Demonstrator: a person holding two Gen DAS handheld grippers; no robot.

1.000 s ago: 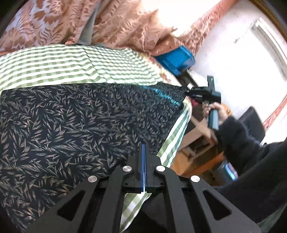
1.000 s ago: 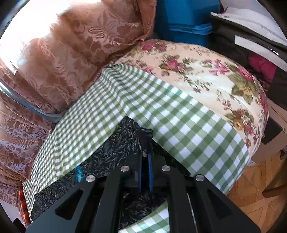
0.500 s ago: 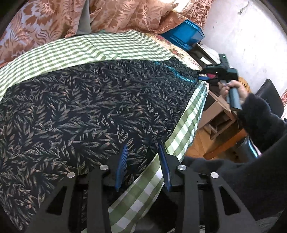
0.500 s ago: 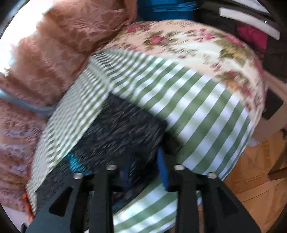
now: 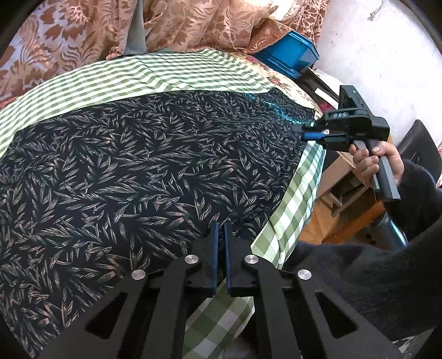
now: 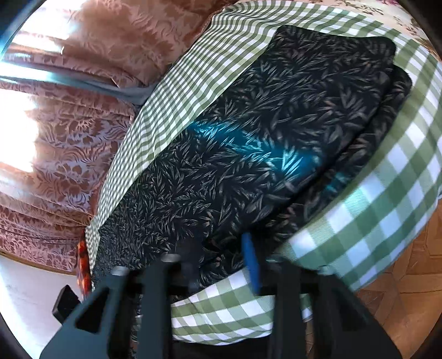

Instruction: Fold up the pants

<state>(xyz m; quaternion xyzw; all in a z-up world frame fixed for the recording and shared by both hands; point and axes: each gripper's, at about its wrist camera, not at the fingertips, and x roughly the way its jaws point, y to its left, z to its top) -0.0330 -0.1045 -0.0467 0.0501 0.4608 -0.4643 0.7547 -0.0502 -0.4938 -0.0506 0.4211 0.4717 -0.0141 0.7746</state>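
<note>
Dark leaf-print pants [image 5: 138,165] lie spread over a green checked cloth [image 5: 124,74]. My left gripper [image 5: 220,229] is shut on their near hem, by the cloth's edge. A hand [image 5: 378,163] holds my right gripper [image 5: 306,132] at the pants' far right corner. In the right wrist view the pants [image 6: 276,124] show two stacked layers at their far end. There my right gripper [image 6: 219,245] has its jaws still apart and closing, with the pants' near edge between them and the pads not pressing on it.
Patterned brown curtains [image 5: 193,24] hang behind the bed. A blue crate [image 5: 287,55] sits at the far right past a floral cover [image 5: 279,78]. Wooden furniture [image 5: 345,193] and a wood floor [image 6: 400,303] lie off the cloth's right edge.
Both grippers let go of the pants. The left shut again on the near hem. The right drew back from the corner, its jaws now apart around the near edge.
</note>
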